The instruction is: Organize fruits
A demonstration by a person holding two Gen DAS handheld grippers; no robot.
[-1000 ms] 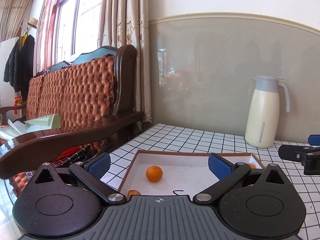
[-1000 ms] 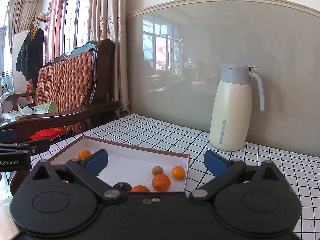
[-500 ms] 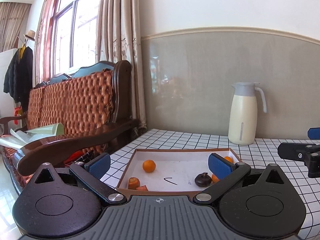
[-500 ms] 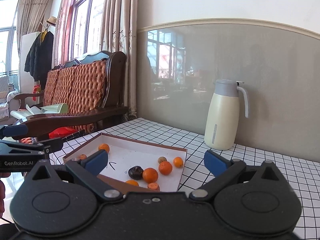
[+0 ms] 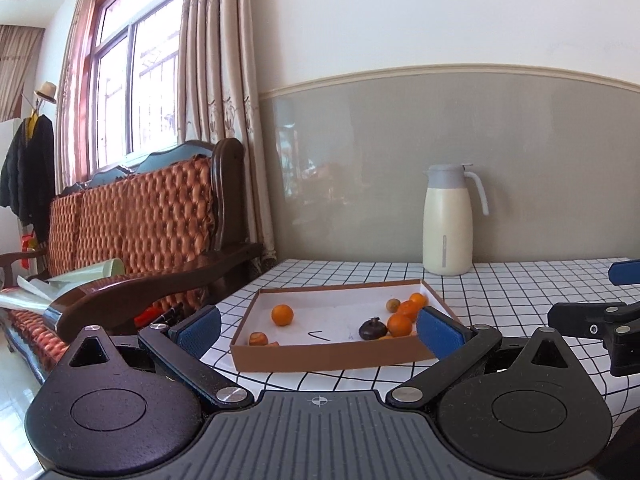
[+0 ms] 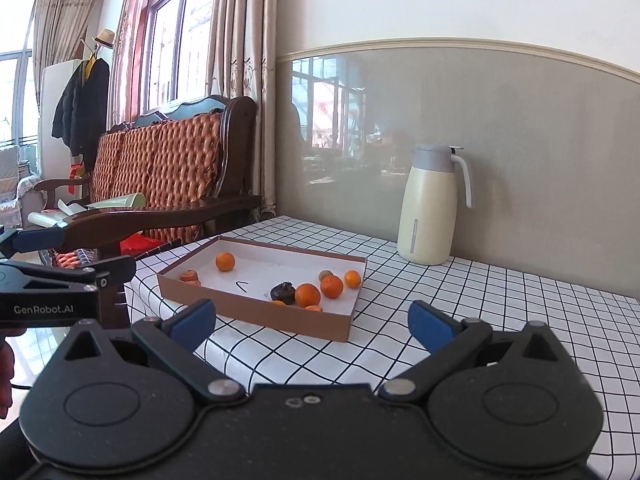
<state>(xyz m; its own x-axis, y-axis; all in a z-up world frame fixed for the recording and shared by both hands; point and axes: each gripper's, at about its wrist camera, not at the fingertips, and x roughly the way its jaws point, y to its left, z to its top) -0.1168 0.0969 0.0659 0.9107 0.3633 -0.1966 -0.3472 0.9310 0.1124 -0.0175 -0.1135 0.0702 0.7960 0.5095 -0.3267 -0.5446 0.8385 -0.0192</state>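
Observation:
A shallow brown cardboard box [image 5: 332,356] [image 6: 256,314] with a white floor sits on the checked tablecloth. Inside lie several oranges, one alone at the left [image 5: 282,315] [image 6: 225,261] and a cluster at the right [image 5: 400,325] [image 6: 308,295], beside a dark round fruit [image 5: 372,329] [image 6: 283,292] and a small brownish fruit [image 5: 393,305] [image 6: 326,275]. Orange pieces [image 5: 258,338] [image 6: 189,276] rest in the near left corner. My left gripper [image 5: 320,330] is open, in front of the box. My right gripper [image 6: 312,320] is open, nearer than the box's right corner. Both hold nothing.
A cream thermos jug [image 5: 447,220] [image 6: 430,206] stands at the back by the wall. A wooden sofa with a quilted orange cushion [image 5: 132,220] [image 6: 160,160] is left of the table [image 5: 520,292]. The table's left edge runs close to the box.
Both grippers have pulled back and risen from over the box, so the whole box and more of the table now show. Both stay open.

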